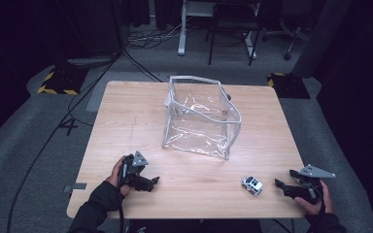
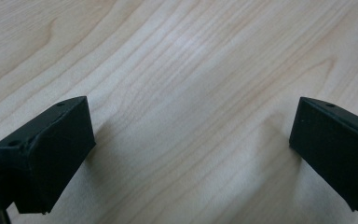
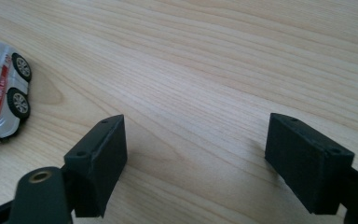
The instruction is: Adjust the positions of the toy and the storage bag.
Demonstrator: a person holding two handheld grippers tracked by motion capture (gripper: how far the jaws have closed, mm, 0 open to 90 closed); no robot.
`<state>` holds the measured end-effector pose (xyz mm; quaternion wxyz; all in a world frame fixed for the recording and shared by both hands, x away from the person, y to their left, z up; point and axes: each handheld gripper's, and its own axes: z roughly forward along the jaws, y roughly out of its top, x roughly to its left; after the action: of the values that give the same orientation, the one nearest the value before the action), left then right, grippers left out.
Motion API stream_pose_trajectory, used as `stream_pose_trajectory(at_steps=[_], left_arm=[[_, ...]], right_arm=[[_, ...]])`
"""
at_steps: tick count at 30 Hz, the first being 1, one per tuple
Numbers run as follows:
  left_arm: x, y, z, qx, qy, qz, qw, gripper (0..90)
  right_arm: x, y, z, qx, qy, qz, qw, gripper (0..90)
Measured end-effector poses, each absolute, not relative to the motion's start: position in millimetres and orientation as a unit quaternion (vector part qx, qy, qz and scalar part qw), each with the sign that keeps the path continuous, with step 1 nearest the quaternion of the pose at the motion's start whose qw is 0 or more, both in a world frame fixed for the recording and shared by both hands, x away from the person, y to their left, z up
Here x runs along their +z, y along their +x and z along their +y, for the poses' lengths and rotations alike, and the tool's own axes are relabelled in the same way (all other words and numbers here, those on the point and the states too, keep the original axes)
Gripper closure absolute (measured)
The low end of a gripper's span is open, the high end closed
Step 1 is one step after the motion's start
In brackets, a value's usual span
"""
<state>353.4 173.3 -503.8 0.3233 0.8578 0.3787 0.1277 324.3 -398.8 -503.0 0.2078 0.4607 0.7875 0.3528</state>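
One little toy car (image 1: 252,185) sits near the front edge of the wooden table (image 1: 126,121), just beside the right gripper (image 1: 282,184), whose jaws are spread wide with nothing in them; the left gripper (image 1: 151,180) is over at the other front corner, spread and empty too. One clear zip pouch (image 1: 201,116) stands open mid-table, well apart from the car. My guess at the trouble: the car's on wheels, so a sloppy nudge could roll it off that edge, and the floppy pouch could tip over.
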Motion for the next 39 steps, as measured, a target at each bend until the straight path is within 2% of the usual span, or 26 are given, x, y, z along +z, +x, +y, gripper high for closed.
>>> stream_pose_trajectory(at_steps=[24, 28, 39], left_arm=[[-503, 354, 170, 0.131, 0.856, 0.384, 0.321, 0.3], [-503, 354, 170, 0.131, 0.856, 0.384, 0.321, 0.3], [-503, 354, 169, 0.139, 0.852, 0.390, 0.319, 0.1]], right_arm=[[-503, 306, -377, 0.380, 0.318, 0.856, 0.147, 19.8], [-503, 304, -369, 0.376, 0.317, 0.859, 0.144, 15.0], [-503, 303, -336, 0.374, 0.297, 0.868, 0.134, 14.3]])
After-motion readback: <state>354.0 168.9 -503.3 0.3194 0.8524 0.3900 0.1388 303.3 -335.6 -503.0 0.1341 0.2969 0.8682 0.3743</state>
